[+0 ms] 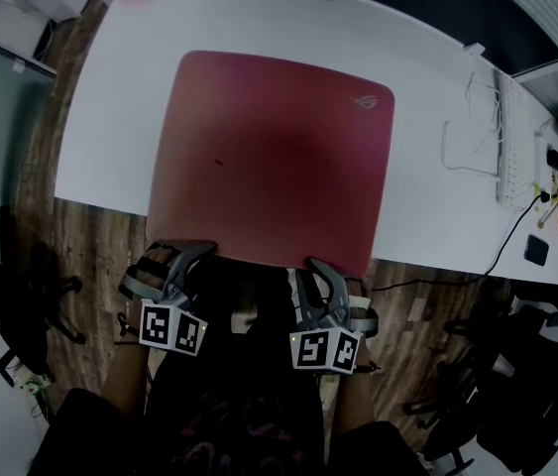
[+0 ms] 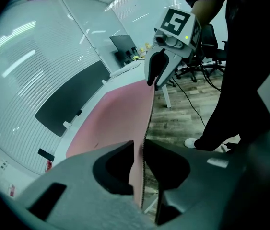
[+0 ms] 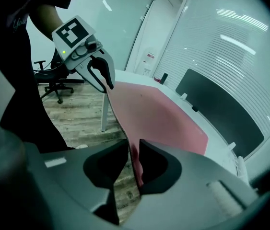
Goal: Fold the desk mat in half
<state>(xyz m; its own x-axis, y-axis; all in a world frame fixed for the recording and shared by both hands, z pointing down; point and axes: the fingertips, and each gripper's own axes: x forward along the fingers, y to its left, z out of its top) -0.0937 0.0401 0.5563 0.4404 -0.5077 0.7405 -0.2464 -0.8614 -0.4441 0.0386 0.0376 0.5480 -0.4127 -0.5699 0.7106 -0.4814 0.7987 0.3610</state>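
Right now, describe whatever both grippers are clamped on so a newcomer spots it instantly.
Find the long white desk; the desk mat is the big dark-red sheet covering its middle, its near edge pinched by the left gripper and right gripper. It is the only large flat thing there, with a faint logo in its far right corner.

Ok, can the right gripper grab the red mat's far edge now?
Probably not yet. The right gripper is shut on the near edge of the red mat, and the far edge lies across the whole mat. Nothing blocks the way, but it would have to let go first.
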